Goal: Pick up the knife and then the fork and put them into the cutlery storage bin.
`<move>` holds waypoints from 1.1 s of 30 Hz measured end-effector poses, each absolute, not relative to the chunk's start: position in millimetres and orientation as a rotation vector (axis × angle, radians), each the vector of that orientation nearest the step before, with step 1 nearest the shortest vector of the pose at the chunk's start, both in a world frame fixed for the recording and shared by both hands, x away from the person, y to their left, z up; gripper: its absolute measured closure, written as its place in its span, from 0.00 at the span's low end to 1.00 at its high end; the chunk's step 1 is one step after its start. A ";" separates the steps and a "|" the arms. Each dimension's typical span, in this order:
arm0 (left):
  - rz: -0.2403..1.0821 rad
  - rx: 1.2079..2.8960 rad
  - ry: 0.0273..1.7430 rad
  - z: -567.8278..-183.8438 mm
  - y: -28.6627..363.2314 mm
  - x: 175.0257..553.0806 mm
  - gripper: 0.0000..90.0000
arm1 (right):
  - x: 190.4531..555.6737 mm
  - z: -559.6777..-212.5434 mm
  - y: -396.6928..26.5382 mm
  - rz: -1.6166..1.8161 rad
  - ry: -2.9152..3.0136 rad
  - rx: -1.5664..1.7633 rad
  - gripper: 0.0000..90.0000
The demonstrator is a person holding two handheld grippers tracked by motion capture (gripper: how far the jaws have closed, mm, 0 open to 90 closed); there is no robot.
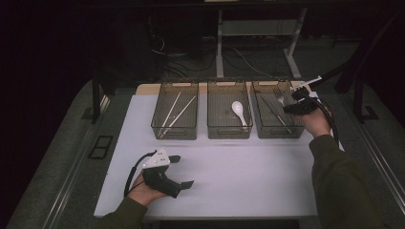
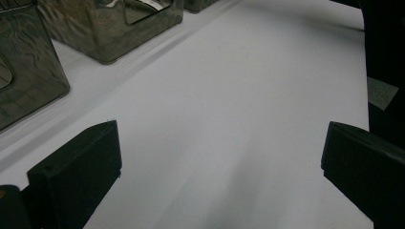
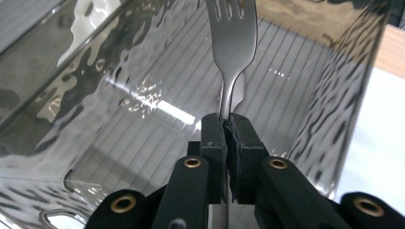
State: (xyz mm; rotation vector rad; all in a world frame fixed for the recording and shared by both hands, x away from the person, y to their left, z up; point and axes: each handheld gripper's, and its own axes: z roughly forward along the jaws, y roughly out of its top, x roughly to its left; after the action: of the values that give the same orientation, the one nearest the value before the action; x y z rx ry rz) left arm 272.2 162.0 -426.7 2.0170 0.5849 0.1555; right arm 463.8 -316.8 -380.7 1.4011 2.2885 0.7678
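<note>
Steel fork (image 3: 232, 43) is pinched by its neck in the closed right tongs (image 3: 225, 125), tines pointing away into the rightmost smoky plastic bin (image 1: 267, 128), apparently so it can be laid beside the utensil already lying there. The sorting seems to run by kind: the left bin (image 1: 175, 131) holds chopsticks (image 1: 175, 112), the middle bin (image 1: 229, 131) a white spoon (image 1: 238, 110). Left tongs (image 1: 180, 171) rest wide open and empty on the white surface (image 1: 239, 176), well apart from the bins, likely waiting.
</note>
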 end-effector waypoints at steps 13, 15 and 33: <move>0.156 2.017 0.585 -426.6 162.0 272.1 0.00 | 466.2 -384.3 -313.7 0.784 2.318 1.410 0.79; 0.156 2.017 0.586 -426.6 162.0 272.2 0.00 | 466.0 -383.2 -315.2 0.816 2.308 1.421 0.74; 0.160 2.003 0.583 -426.2 163.0 278.5 0.00 | 462.2 -370.0 -328.5 1.031 2.166 1.464 0.38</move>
State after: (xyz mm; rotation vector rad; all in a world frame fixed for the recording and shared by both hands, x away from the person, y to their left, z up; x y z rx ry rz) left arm 278.5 163.0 -426.2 2.0025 0.5832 0.1596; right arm 462.2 -328.5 -370.0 1.4644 2.1658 1.0312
